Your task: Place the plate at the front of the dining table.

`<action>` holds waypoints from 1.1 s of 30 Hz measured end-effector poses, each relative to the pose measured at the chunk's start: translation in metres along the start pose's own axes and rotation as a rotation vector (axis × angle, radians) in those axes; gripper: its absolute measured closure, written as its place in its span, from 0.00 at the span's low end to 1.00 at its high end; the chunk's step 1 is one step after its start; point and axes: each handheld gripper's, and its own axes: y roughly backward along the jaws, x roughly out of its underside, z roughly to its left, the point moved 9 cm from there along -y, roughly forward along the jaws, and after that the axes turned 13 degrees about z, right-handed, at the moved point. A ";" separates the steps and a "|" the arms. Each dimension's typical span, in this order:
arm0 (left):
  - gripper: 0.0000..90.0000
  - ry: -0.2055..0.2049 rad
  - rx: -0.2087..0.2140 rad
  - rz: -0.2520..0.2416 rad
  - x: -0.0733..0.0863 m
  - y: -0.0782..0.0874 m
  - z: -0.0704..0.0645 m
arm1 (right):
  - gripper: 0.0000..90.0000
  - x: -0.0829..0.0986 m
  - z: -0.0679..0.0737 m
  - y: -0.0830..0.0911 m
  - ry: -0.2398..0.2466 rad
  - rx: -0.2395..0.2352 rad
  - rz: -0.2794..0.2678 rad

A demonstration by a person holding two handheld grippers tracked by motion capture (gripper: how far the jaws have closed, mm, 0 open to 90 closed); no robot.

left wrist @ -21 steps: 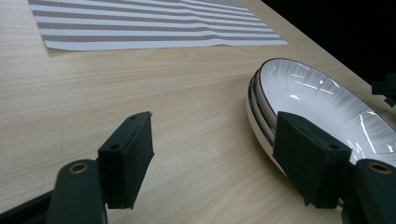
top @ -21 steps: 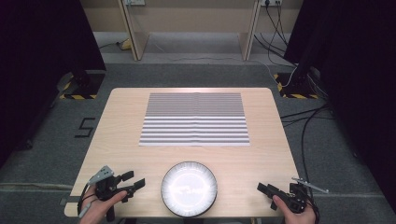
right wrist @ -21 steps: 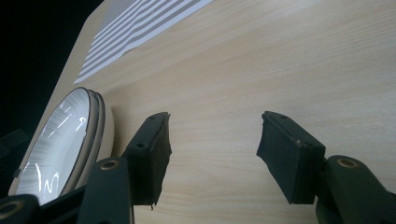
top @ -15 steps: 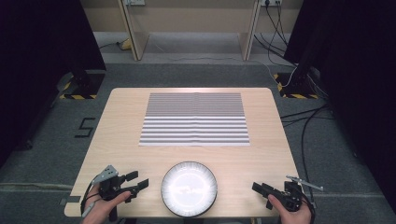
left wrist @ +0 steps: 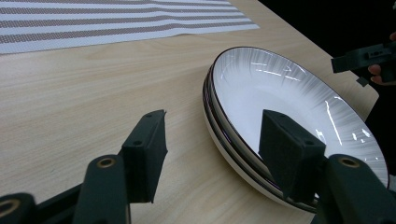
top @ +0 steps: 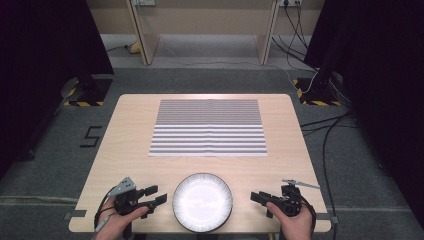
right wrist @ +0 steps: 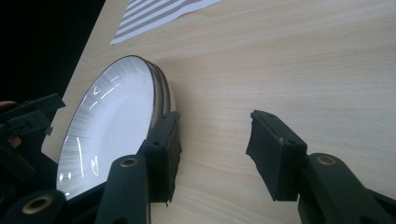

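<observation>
Plates [top: 202, 202], white and stacked, sit at 6 o'clock on the table [top: 130, 130] in the high view, between the left gripper [top: 152, 196] and the right gripper [top: 260, 199], below the striped mat [top: 208, 127]. Left gripper view: its jaws stand wide at the stack's 9 o'clock rim [left wrist: 212, 126]. Right gripper view: jaws wide, one pad [right wrist: 163, 154] beside the rim. Glazed ceramic is probably heavy, stiff, slippery and fragile; the raised rim seems the place to grip.

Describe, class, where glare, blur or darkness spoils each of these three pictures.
High view: the round white plate with a dark rim is blown out by glare, its surface detail lost; both sides are black. Left gripper view: bright streaks cross the plate; the near jaws look soft. Right gripper view: reflections streak the plate, and the upper left corner is black.
</observation>
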 end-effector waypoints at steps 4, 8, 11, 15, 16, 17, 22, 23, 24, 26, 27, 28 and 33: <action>0.48 -0.005 0.009 0.008 0.001 -0.003 -0.004 | 0.65 -0.005 0.012 -0.009 0.021 -0.016 0.021; 0.50 -0.009 0.016 0.014 0.002 -0.004 -0.008 | 0.71 -0.009 0.024 -0.020 0.037 -0.032 0.051; 0.51 -0.011 0.023 0.016 0.003 -0.005 -0.010 | 0.74 -0.010 0.030 -0.029 0.046 -0.037 0.083; 0.54 -0.014 0.026 0.021 0.004 -0.006 -0.011 | 0.81 -0.010 0.035 -0.039 0.062 -0.032 0.115; 0.54 -0.014 0.028 0.020 0.005 -0.006 -0.012 | 0.81 -0.010 0.035 -0.039 0.062 -0.032 0.115; 0.55 -0.015 0.030 0.023 0.005 -0.006 -0.013 | 0.83 -0.011 0.036 -0.040 0.057 -0.031 0.118; 0.56 -0.019 0.042 0.028 0.006 -0.009 -0.017 | 0.88 -0.011 0.041 -0.045 0.062 -0.023 0.148; 0.56 -0.020 0.043 0.028 0.006 -0.009 -0.017 | 0.90 -0.011 0.042 -0.047 0.064 -0.021 0.155; 0.57 -0.022 0.045 0.032 0.007 -0.010 -0.018 | 0.93 -0.010 0.043 -0.049 0.065 -0.019 0.169; 0.58 -0.025 0.045 0.035 0.008 -0.010 -0.018 | 0.95 -0.010 0.043 -0.050 0.070 -0.014 0.171; 0.58 -0.022 0.052 0.042 0.009 -0.011 -0.019 | 0.96 -0.009 0.043 -0.052 0.068 0.001 0.180; 0.58 -0.022 0.052 0.042 0.009 -0.011 -0.019 | 0.96 -0.009 0.043 -0.052 0.068 0.001 0.180; 0.60 -0.021 0.057 0.049 0.010 -0.013 -0.022 | 0.97 -0.009 0.044 -0.052 0.036 0.012 0.186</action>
